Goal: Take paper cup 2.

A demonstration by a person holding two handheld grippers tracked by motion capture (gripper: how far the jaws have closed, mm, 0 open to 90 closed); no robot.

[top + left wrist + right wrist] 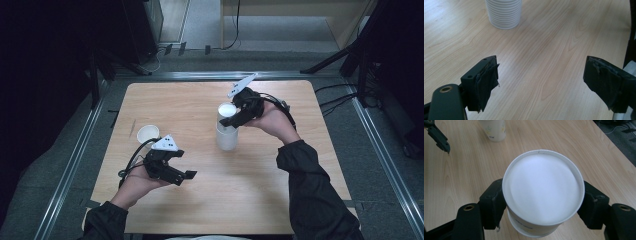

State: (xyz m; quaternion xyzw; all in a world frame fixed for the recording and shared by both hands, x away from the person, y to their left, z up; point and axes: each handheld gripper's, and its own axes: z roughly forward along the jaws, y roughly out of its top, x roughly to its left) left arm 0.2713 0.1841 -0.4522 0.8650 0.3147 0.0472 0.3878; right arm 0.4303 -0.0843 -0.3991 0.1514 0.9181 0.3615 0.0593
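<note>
when one looks from the high view, the right gripper (231, 121) stands at the top of a stack of white paper cups (226, 135), which is upside down near the middle of the table (260, 190). the jaws come from the right side and hold the top cup (227, 111) just under its closed bottom. the long axis of the stack is vertical, so i judge that the coming move is a straight lift upward, to pull this cup off the others. a single cup (147, 134) stands open side up at the left part of the table, just beyond the left gripper (184, 175). the left gripper hovers low over the front left of the table, well apart from the stack, so the right hand is clearly the nearer one.

from the left gripper view, the two jaws stand wide apart with nothing between them, only bare wood. the stack (504, 12) is far ahead and a little to the left; its side shows many thin ribs from the cup rims.

from the right gripper view, the jaws press on both sides of the top cup (543, 192), whose white round bottom faces the camera. a second rim shows just below it. the single cup (492, 129) stands farther off, with a pale print on its wall.
</note>
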